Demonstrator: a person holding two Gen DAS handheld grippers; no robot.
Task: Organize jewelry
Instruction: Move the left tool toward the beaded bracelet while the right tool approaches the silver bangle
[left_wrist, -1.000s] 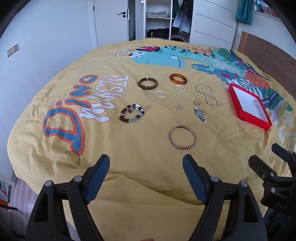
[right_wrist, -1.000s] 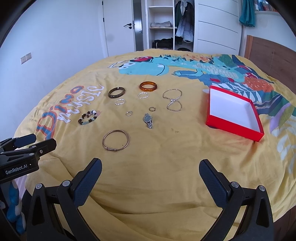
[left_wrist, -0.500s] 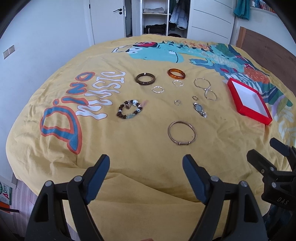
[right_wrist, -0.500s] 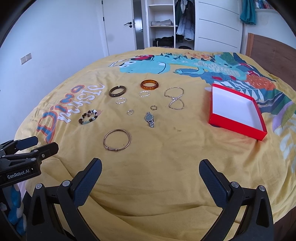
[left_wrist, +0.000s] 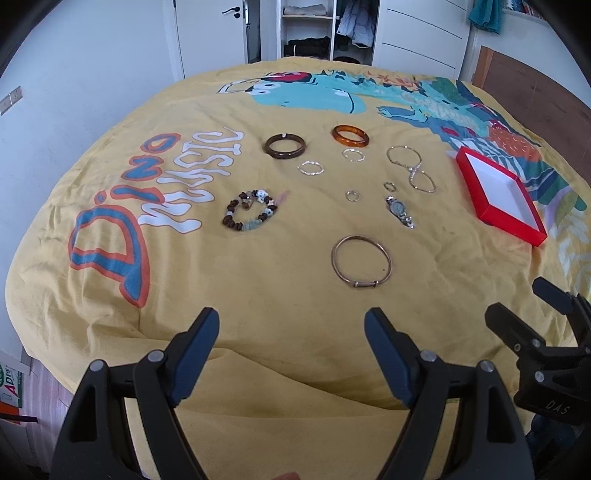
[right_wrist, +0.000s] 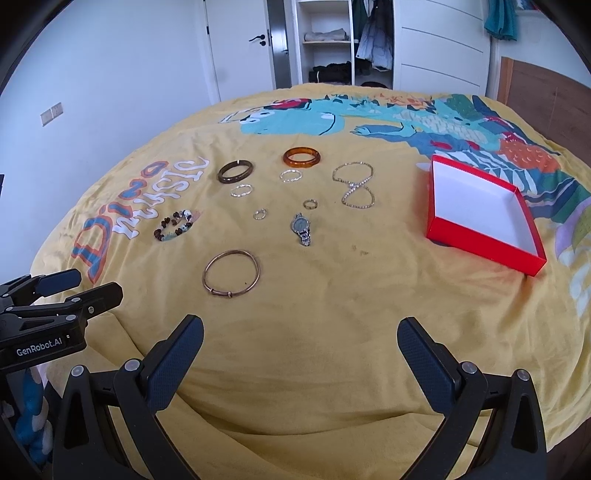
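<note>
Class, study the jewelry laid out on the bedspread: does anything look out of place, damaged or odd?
Little stands out. The rhinestone chain is twisted into a figure-eight rather than lying round like the bangles, and the red box holds nothing yet. Both grippers, left and right, are open and touch nothing.

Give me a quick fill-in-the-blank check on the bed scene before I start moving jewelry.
1. The shallow red cardboard box with the white inside holds ____ pieces of jewelry.
2. The large thin copper-coloured metal bangle lies nearer the grippers than the small silver wristwatch, flat on the ____ bedspread.
3. The left gripper and the right gripper both have their jaws ____.
4. The translucent orange bangle lies beside the dark ____ bangle.

Missing words: no; yellow; open; brown
</note>
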